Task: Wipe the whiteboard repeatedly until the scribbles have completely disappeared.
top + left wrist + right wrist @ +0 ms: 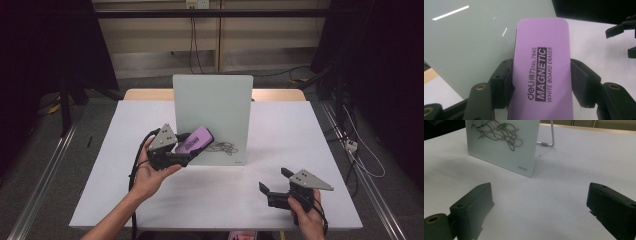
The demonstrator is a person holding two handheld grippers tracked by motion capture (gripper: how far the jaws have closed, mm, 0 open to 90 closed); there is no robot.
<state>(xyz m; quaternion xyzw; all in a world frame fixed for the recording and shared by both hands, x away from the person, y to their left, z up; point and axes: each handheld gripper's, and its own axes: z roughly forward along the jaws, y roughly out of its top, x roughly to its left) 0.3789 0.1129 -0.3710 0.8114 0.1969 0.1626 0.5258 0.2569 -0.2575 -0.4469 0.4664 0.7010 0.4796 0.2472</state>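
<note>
Lower end of the purple eraser (pixel 541 72) cut off by the frame edge in the left gripper view; left gripper (pixel 186 148) clamped on its long sides, holding it against the upright glossy whiteboard (pixel 212 105); grey scribble (pixel 497 132) near the board's lower edge, beside the eraser; right gripper (pixel 539 207) jaws spread wide, holding nothing, over the matte white table (pixel 280 130); board's wire stand (pixel 549 140) partly hidden.

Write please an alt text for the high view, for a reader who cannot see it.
The left gripper holds a purple whiteboard eraser against a small upright whiteboard, beside a dark scribble low on it. The board stands on a white table; the right gripper rests open near the front edge.
</note>
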